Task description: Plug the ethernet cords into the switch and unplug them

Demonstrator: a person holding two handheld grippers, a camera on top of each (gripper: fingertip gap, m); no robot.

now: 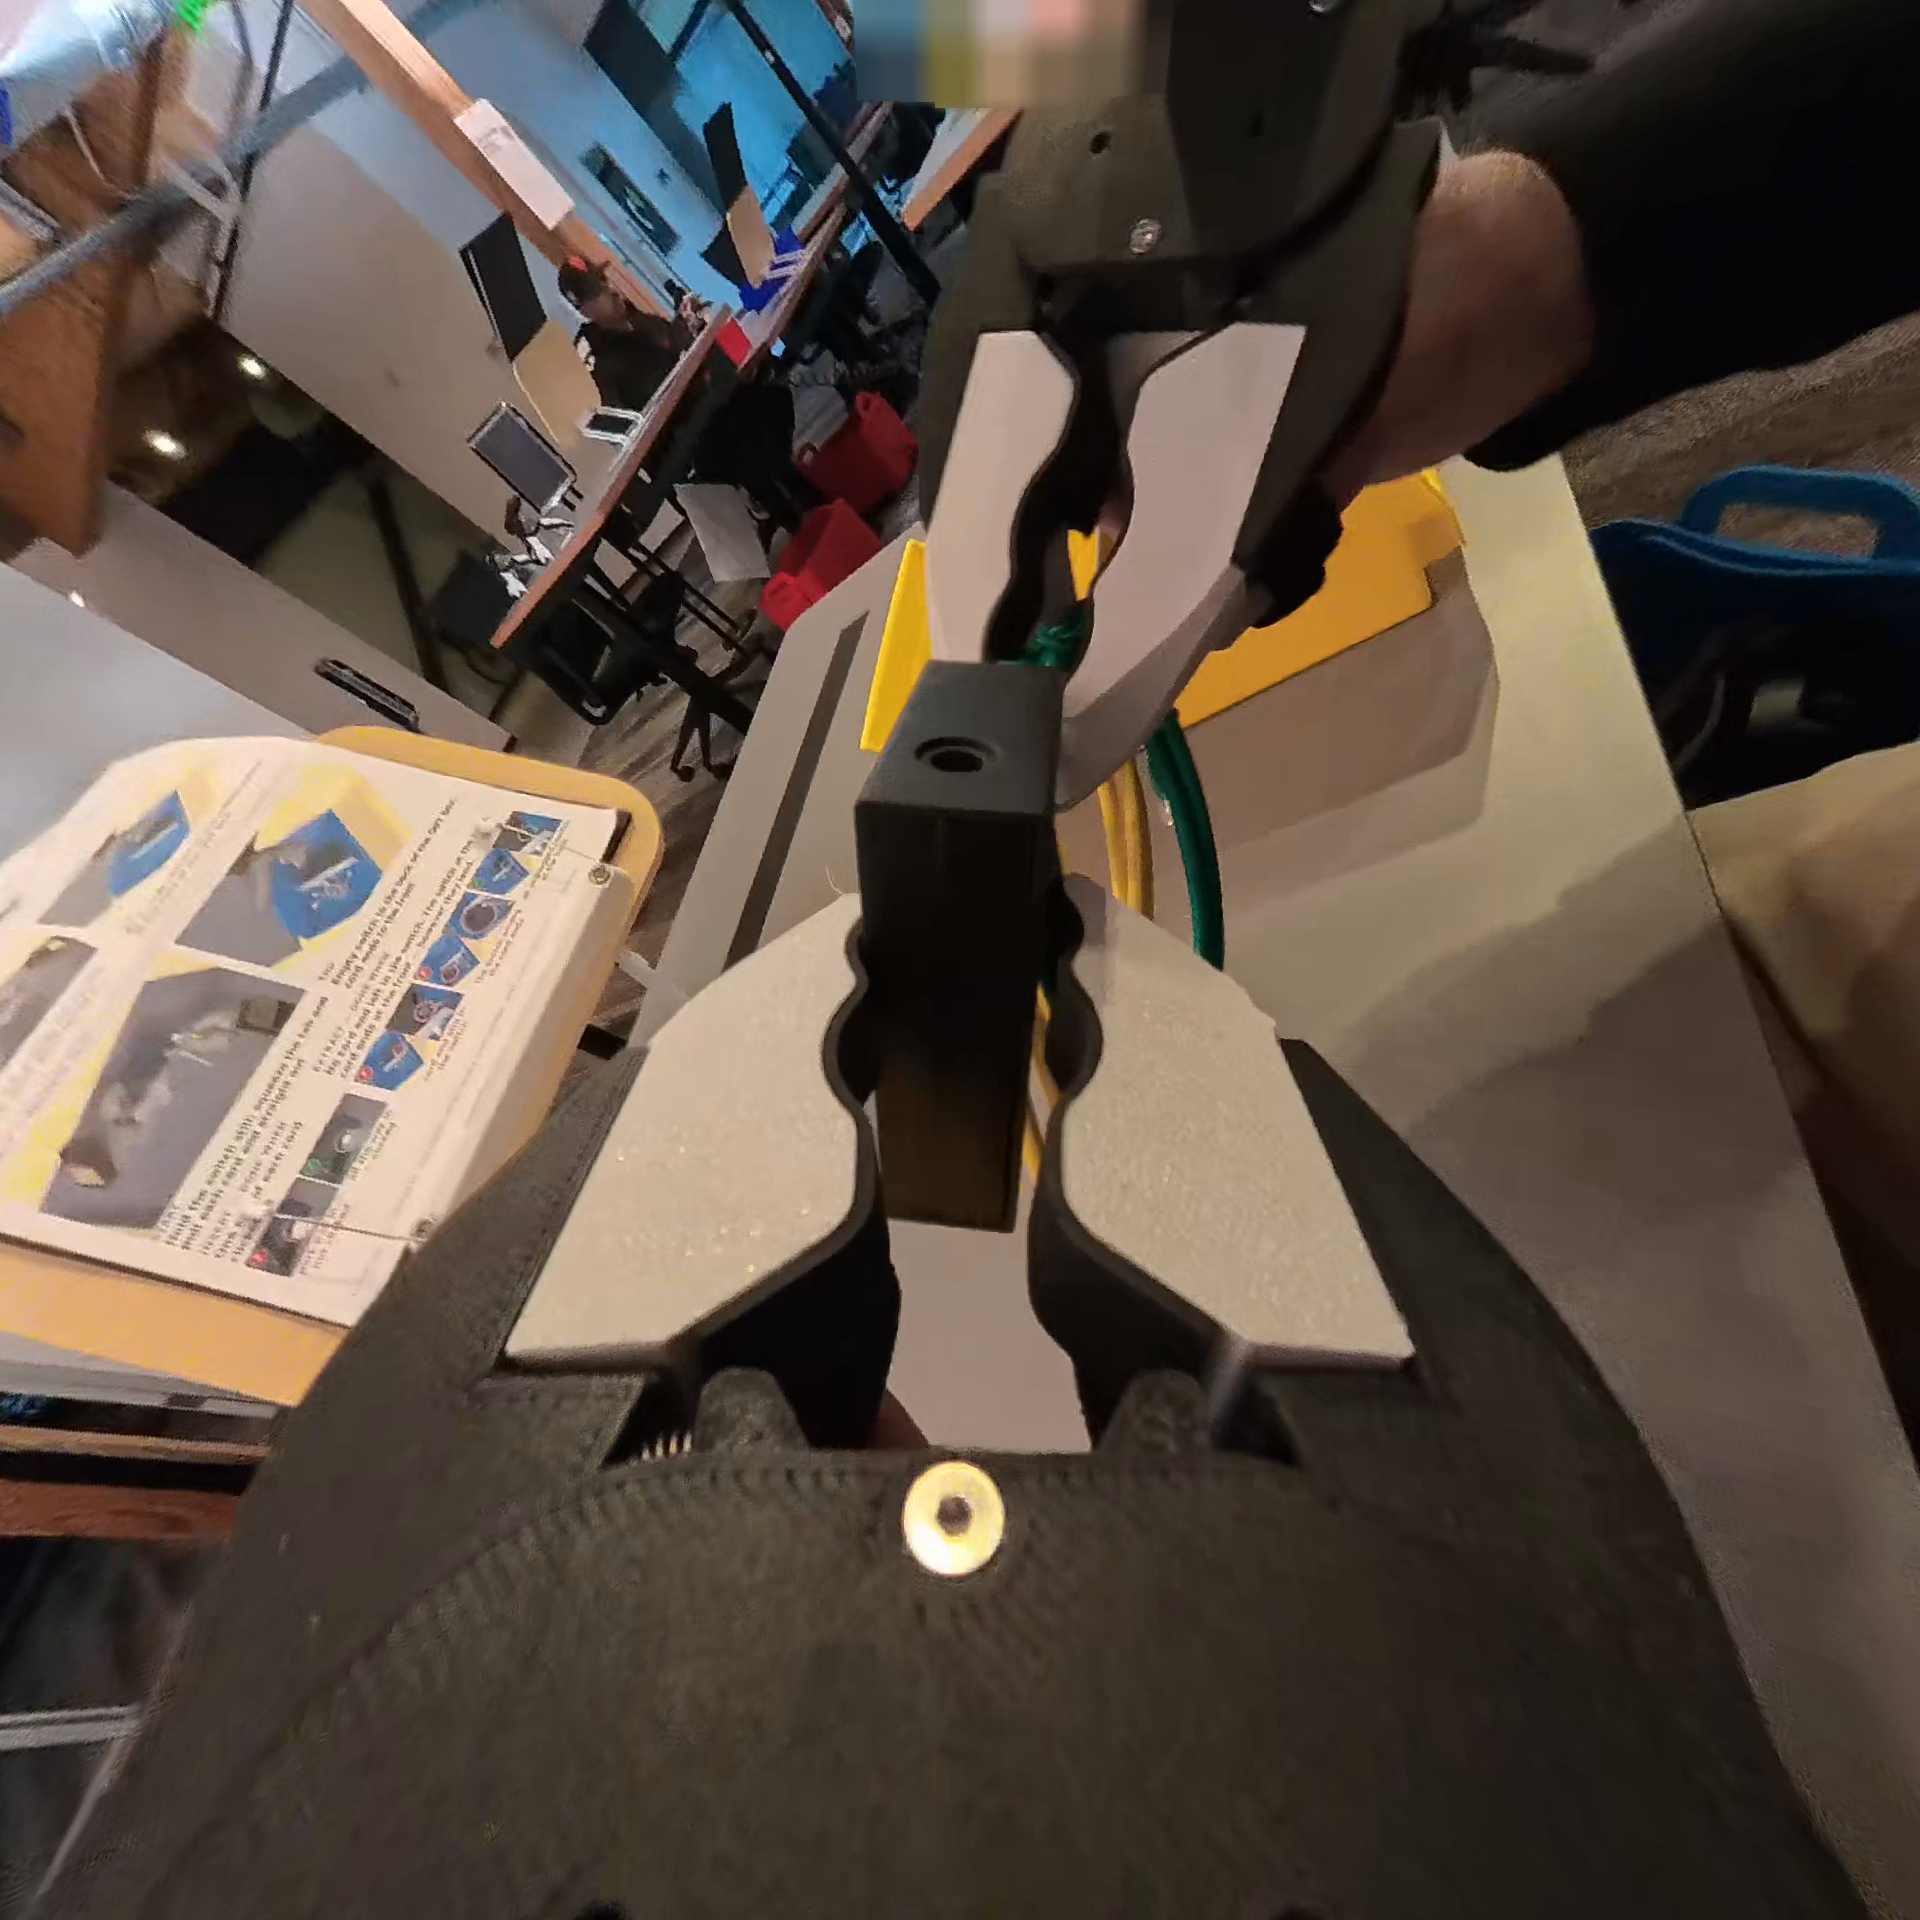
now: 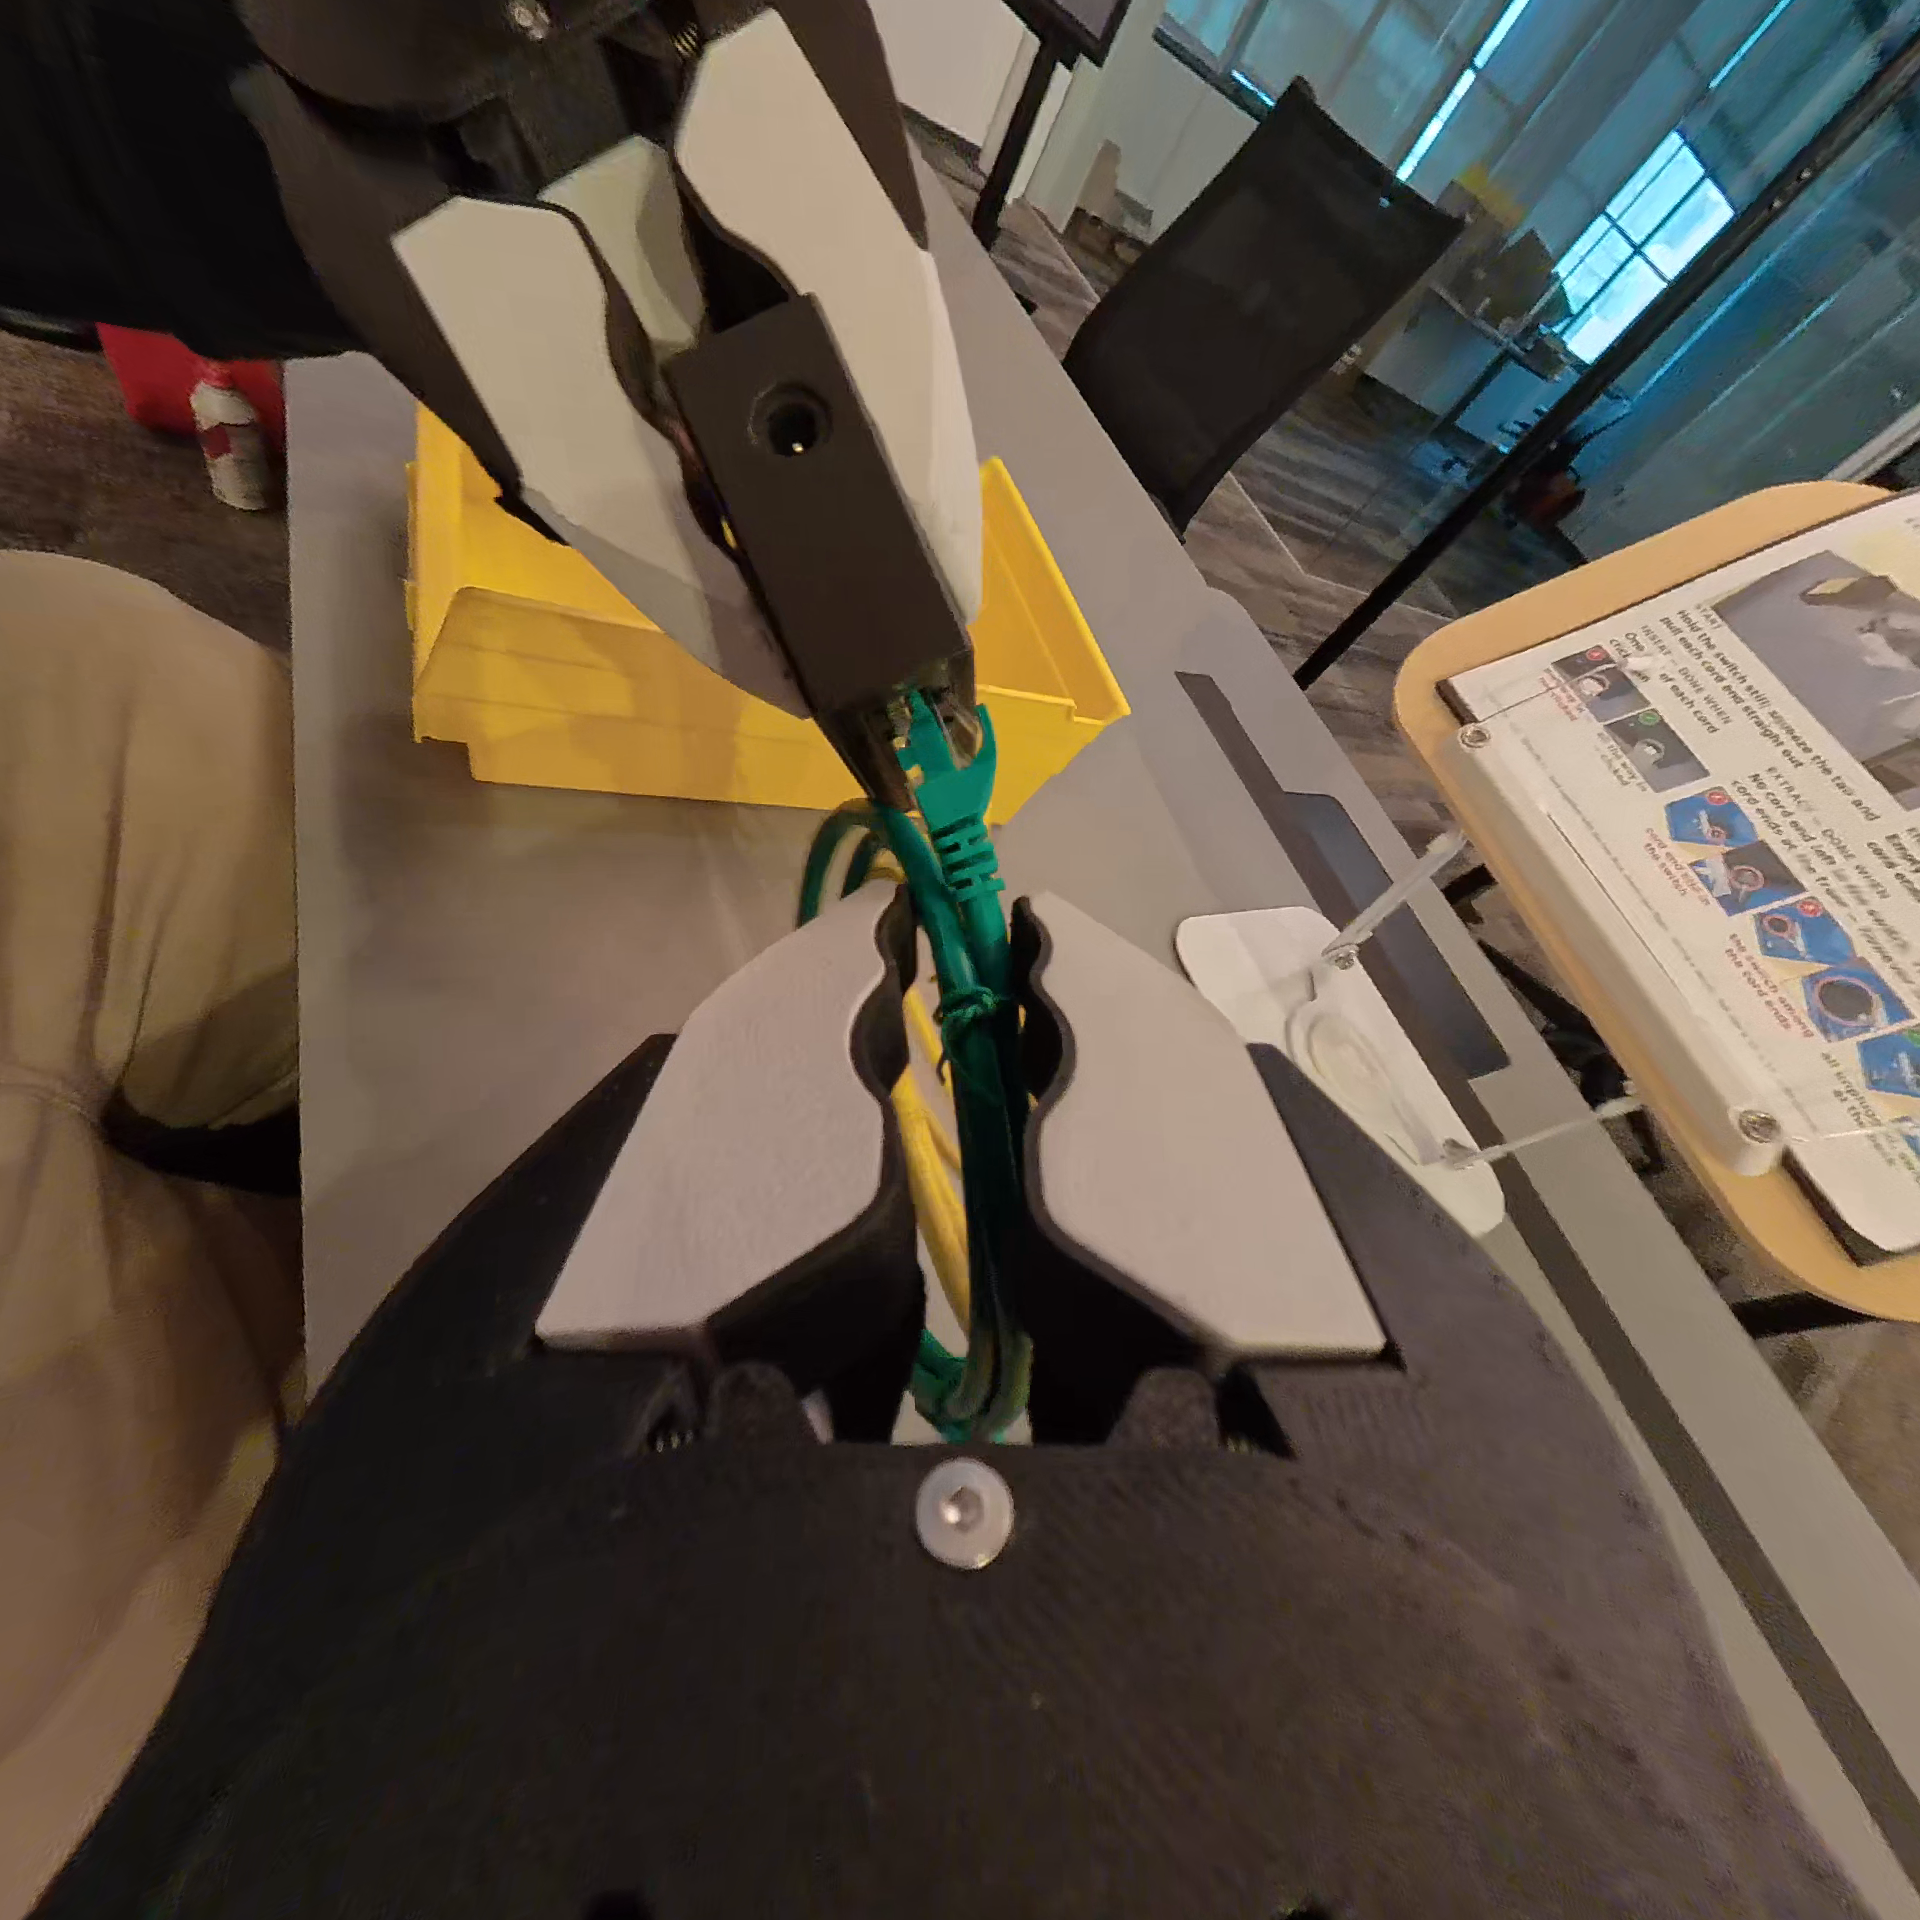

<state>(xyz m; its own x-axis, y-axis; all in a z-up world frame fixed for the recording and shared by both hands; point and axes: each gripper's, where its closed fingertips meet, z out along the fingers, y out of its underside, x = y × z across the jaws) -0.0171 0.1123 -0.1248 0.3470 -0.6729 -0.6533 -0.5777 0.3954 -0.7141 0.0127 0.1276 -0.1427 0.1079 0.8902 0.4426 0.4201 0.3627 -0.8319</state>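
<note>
yellow bin behind, instruction board alongside, grey table bare between

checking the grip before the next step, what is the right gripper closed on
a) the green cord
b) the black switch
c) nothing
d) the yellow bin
a: in the right wrist view the right gripper pinches the green cord, while the left gripper holds the switch.

Even indoor light, daylight perhaps from windows; wide-angle edges bend, blurred.

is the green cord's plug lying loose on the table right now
No, the green cord's plug sits at the port end of the black switch, held up off the table by the left gripper.
</note>
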